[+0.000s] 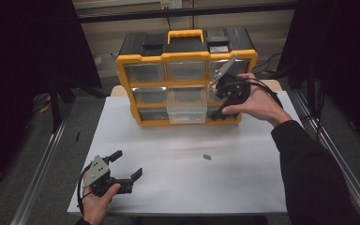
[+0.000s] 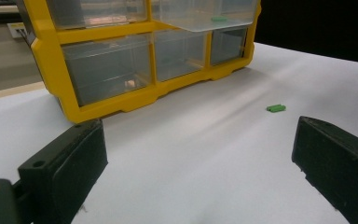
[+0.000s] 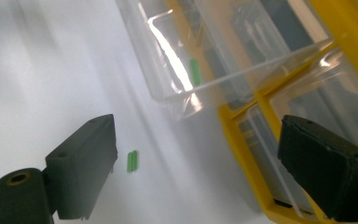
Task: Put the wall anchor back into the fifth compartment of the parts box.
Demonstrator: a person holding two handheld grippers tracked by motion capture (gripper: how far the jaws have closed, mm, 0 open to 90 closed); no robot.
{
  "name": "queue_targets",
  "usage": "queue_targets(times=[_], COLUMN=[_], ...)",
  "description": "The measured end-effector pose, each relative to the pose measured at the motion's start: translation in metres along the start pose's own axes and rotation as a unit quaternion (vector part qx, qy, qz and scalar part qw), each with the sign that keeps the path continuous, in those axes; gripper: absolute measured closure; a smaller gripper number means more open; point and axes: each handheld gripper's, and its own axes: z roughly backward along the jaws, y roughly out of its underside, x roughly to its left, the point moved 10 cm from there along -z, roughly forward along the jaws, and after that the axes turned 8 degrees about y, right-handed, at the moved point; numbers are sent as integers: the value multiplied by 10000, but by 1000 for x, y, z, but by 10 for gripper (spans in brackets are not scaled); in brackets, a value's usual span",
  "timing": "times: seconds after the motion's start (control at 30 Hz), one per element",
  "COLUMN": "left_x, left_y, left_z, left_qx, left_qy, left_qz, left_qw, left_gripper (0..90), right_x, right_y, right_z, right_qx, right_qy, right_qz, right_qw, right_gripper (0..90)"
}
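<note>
Clear plastic drawer (image 1: pixel 186 107), pulled halfway from yellow organizer (image 1: pixel 126 75): light, rigid, slippery; best taken by front lip. Right gripper (image 1: pixel 227 96) fingers released, empty.

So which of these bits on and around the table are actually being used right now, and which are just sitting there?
In use:
- yellow drawer cabinet
- pulled-out clear drawer, one green piece inside
- green piece on the table
- right tongs, open beside the drawer
- left tongs, open, resting on the table

Just lying about:
- wall socket
- cables on the floor
</note>
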Motion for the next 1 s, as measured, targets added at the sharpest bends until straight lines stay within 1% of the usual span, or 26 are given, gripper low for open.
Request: queue_targets(times=[0.03,0.07,0.1,0.2,0.23,0.27,0.3,0.33,0.37,0.43,0.47,0.5,0.57,0.67,0.7,0.77,0.83,0.87,0.9,0.93,0.97,1.0], left_x=[0,1,1,1,1,0,0,0,0,0,1,1,1,0,0,-1,0,0,0,0,0,0], left_y=[0,0,0,0,0,-1,-1,0,0,0,0,0,0,0,0,0,0,0,0,0,0,0], left_z=[0,1,1,0,1,0,0,0,0,0,1,1,0,0,0,0,0,0,0,0,-1,-1], left_qx=[-11,18,7,6,13,-33,-35,-8,-9,2,22,18,15,3,-14,-17,7,-9,1,6,-4,2], left_qy=[21,-9,-10,-9,-16,-20,-21,16,12,13,-9,-7,-5,16,24,35,2,34,5,7,30,6], left_qz=[-2,-32,-13,-10,-22,24,27,-18,-14,-28,-26,-23,-20,-15,-3,4,-4,4,8,11,4,10], left_qw=[10000,10000,10000,10000,10000,10000,10000,10000,10000,10000,10000,10000,10000,10000,10000,10000,10000,10000,10000,10000,10000,10000], left_gripper=[31,31,31,31,31,31,31,31,31,31,31,31,31,31,31,31,31,31,31,31,31,31], right_x=[1,1,2,4,4,6,8,9,11,13,16,17,20,26,27,31,37,39,41,44,45,48], right_y=[2,5,8,17,20,23,25,27,30,34,37,38,42,48,50,52,55,57,58,60,61,62], right_z=[-1,-2,-3,-5,-6,-7,-9,-11,-13,-17,-18,-20,-22,-27,-29,-33,-36,-37,-39,-40,-42,-44], right_qx=[-13,-2,19,37,50,69,44,30,51,68,136,101,61,125,112,86,120,101,92,119,101,106], right_qy=[4,9,15,-16,-26,-52,-64,-69,-116,-106,-141,-120,-155,-191,-213,-253,-315,-316,-339,-337,-333,-356], right_qz=[-5,17,-51,-108,-107,-106,-89,-83,-66,-64,-114,-92,-58,-82,-51,-67,-49,-35,7,-28,24,7], right_qw=[10000,10000,10000,9999,9999,9999,9999,9999,9999,9999,9997,9998,9998,9997,9997,9996,9994,9994,9994,9994,9994,9993], right_gripper=[105,101,101,97,96,95,95,95,95,95,95,96,101,102,104,104,103,103,103,106,110,111])
